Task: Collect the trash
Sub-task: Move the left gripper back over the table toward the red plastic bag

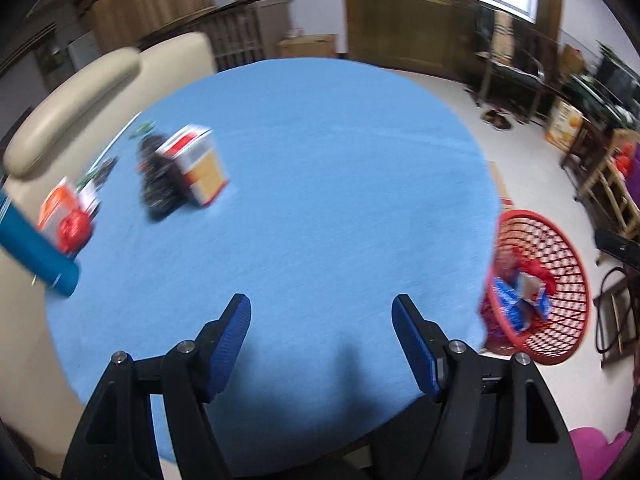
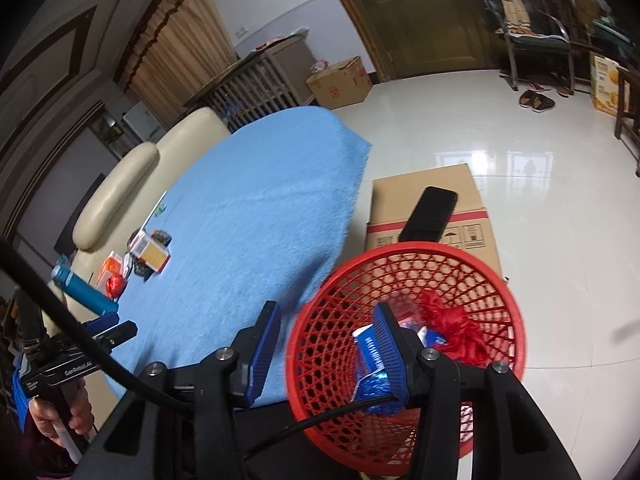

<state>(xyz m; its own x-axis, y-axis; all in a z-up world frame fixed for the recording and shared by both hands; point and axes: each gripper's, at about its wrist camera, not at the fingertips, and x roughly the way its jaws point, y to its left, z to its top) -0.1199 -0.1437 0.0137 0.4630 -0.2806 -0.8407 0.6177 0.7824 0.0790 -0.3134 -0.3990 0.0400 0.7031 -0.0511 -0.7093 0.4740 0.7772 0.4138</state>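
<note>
— Left gripper (image 1: 321,344)?
— Hung over the near part of the blue table (image 1: 320,184), jaws apart, nothing between.
— Right gripper (image 2: 326,344)?
— Jaws apart too, straddling the table-side rim of the red basket (image 2: 404,356), gripping nothing.
— In the basket?
— Held blue-and-white wrappers (image 2: 370,364) and a crumpled red bag (image 2: 448,324).
— Further off from the basket?
— Across the table, by its far left edge: a teal tube (image 1: 36,248), a red ball-like thing (image 1: 74,228), an orange-and-white carton (image 1: 202,166), a dark blurred packet (image 1: 160,184).
— Behind the basket?
— Stood a cardboard box (image 2: 424,200), a black phone (image 2: 430,214) on top.
</note>
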